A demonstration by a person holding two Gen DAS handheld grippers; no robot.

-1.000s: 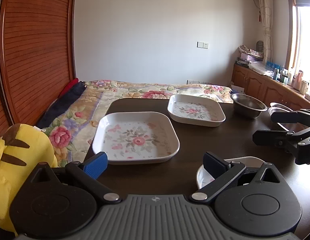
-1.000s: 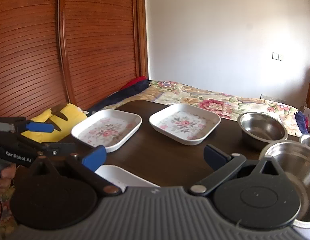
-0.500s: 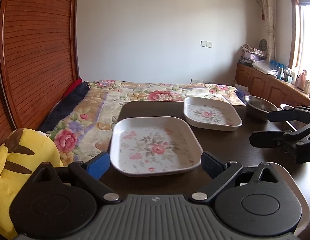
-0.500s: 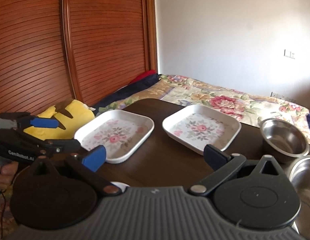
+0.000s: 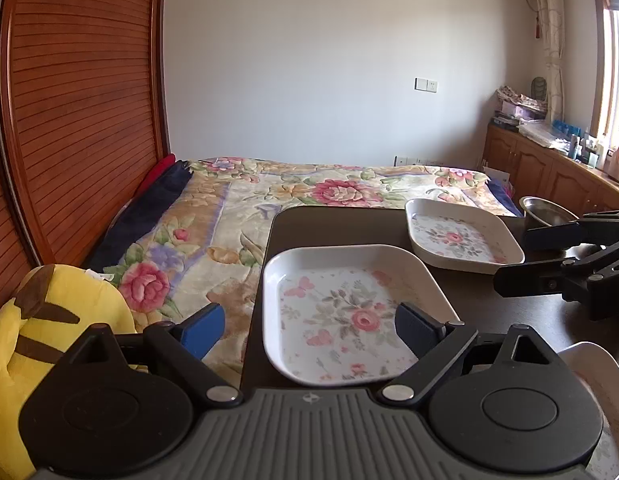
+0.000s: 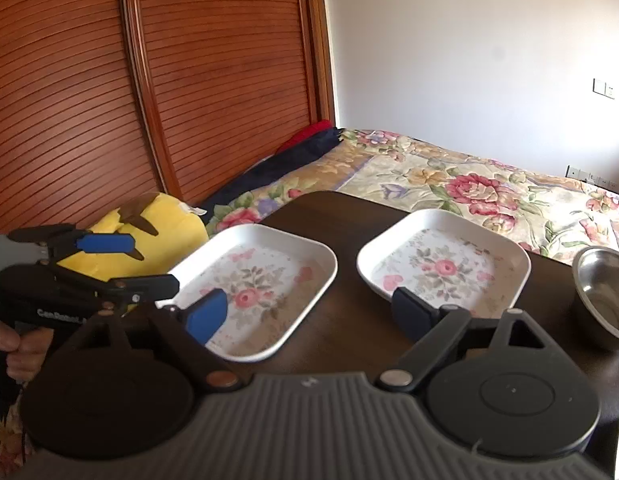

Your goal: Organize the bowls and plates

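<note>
A dark table (image 5: 461,304) was seen set against a bed with a floral quilt (image 5: 293,196), and on it the task's dishes were laid out. Nearest the left edge a square white plate with a rose print (image 5: 349,312) was found lying flat; a second plate of the same pattern (image 5: 461,236) lay beyond it to the right, apart from the first, and a steel bowl (image 6: 603,296) stood further right again. The rim of another white dish (image 5: 601,364) was glimpsed at the near right. The plates were judged rigid, light and smooth, perhaps melamine or glazed ware, so slipping in a pinch was thought likely; the raised, rounded rim was considered the only place where hold could be taken, one finger inside the wall and one outside. The bowl was judged stiff, light and slick, to be taken by its lip. The left gripper (image 5: 309,328) was held spread wide and empty, above the near edge of the first plate, not touching it as far as could be told. The right gripper (image 6: 309,312) was likewise spread, with nothing between its fingers.
</note>
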